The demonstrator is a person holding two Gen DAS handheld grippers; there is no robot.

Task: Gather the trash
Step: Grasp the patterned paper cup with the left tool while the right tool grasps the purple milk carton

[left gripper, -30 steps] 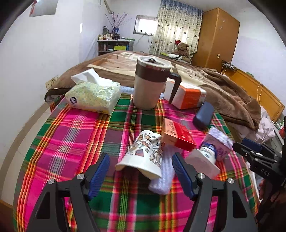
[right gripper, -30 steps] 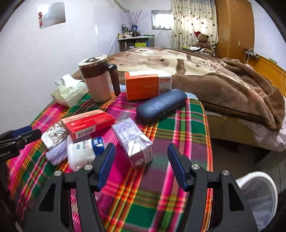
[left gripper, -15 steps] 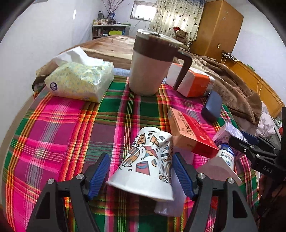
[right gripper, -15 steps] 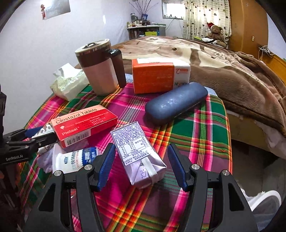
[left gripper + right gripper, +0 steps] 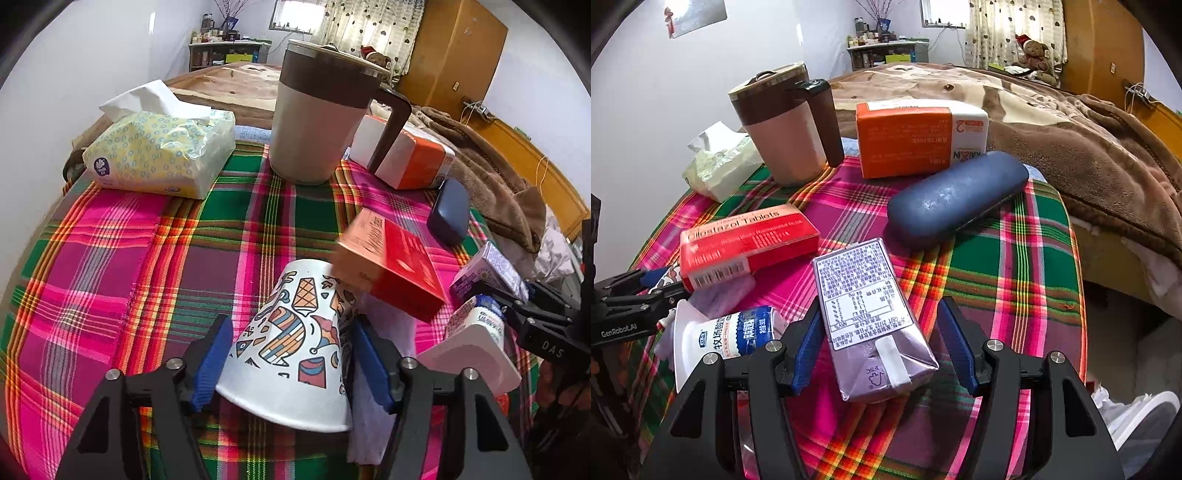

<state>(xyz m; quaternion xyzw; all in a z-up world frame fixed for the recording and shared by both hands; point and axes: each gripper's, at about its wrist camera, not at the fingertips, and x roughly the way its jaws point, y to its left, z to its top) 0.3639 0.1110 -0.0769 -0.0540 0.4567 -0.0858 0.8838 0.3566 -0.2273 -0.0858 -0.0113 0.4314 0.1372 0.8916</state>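
On the plaid tablecloth (image 5: 1015, 258) in a bedroom: one patterned paper cup (image 5: 295, 339) on its side, one purple drink carton (image 5: 868, 317), one white yogurt bottle (image 5: 731, 336), one crumpled tissue (image 5: 384, 328), one red tablet box (image 5: 746, 243), one orange-and-white box (image 5: 916, 136), one blue glasses case (image 5: 953, 195), one lidded mug with a handle (image 5: 317, 118) and one pack of tissues (image 5: 159, 155). Two handheld grippers work the table, the left gripper (image 5: 291, 365) and the right gripper (image 5: 879, 347). One teddy bear (image 5: 1034, 51) sits across the one bed (image 5: 1052, 122).
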